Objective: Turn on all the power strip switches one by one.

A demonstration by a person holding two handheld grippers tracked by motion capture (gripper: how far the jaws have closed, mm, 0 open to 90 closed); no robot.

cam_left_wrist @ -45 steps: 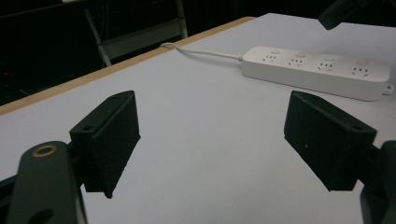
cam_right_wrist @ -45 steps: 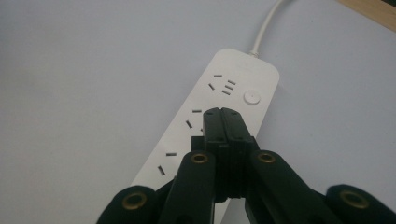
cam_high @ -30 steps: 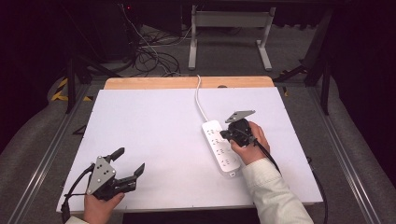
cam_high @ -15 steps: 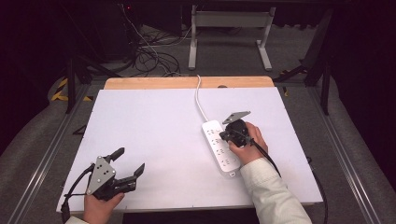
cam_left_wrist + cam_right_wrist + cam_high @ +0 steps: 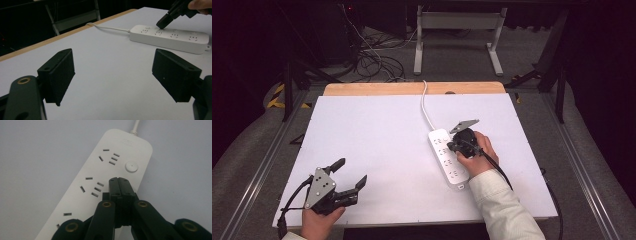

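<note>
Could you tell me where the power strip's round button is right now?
In the right gripper view, the round button sits near the power strip's cord end, just beyond the shut right gripper.

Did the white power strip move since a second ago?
No. The white power strip lies the same against the table's wooden edge, under the shut right gripper.

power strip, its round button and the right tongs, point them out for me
power strip (image 5: 450,161), high view, on its white top face.
round button (image 5: 131,166), right gripper view, on the button's centre.
right tongs (image 5: 119,180), right gripper view, at the shut tips.
</note>
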